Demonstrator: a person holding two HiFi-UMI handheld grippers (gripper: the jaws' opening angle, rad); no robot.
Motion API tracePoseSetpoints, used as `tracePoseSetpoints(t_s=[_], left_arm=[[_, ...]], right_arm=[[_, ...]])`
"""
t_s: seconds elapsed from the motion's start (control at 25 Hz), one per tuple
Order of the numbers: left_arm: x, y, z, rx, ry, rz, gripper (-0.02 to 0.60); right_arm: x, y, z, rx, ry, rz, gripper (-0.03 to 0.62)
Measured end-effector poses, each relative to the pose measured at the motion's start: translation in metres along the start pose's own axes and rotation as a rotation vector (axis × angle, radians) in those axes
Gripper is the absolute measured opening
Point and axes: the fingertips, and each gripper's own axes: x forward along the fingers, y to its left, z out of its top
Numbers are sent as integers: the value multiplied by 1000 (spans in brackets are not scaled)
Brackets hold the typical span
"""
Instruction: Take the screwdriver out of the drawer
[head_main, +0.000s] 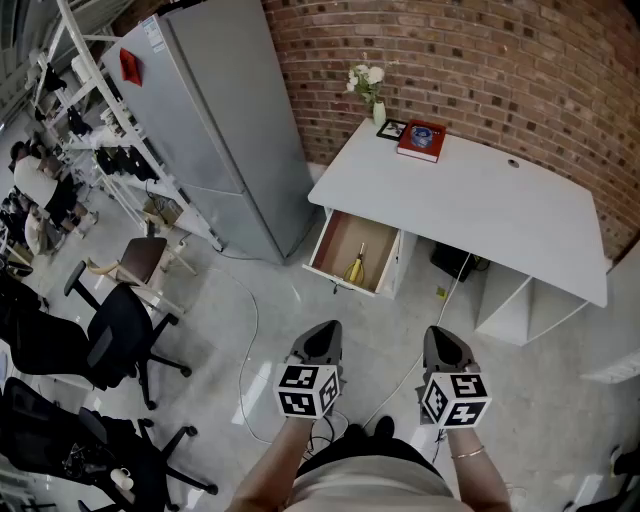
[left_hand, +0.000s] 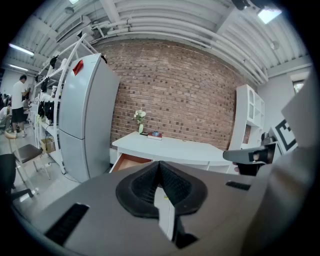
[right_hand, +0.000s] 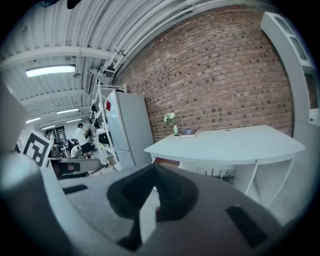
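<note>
Your head camera looks steeply down, the distant desk (head_main: 480, 200) at one o'clock. Cameras on your left gripper (head_main: 328, 330) and right gripper (head_main: 438, 334) face forward, sharing that desk.

Drawer (head_main: 333, 245): white front, brown wood inside, pulled well out from under the left end of the white desk (head_main: 480, 205). Screwdriver (head_main: 355, 267): yellow handle, slim shaft; lies flat inside the Drawer, shaft pointing back toward the desk.

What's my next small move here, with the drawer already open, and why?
Probably step toward the desk: the yellow screwdriver lies in the open drawer, well ahead of both grippers. The left gripper and right gripper are shut and empty, so neither can take it yet.
</note>
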Motion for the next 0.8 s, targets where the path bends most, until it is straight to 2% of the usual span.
tracePoseSetpoints(t_s=[0.32,0.48,0.8], left_arm=[[1,-13,-1,9,-12,3,-8],[1,-14,1,21,-29,34,-6],[1,-20,7,20,-55,52,87]], right_arm=[[-6,-7,1,-30,-34,-4,2],[-7,-13,1,-15,-39,2,2],[-12,-24,1,-1,-35,5,2]])
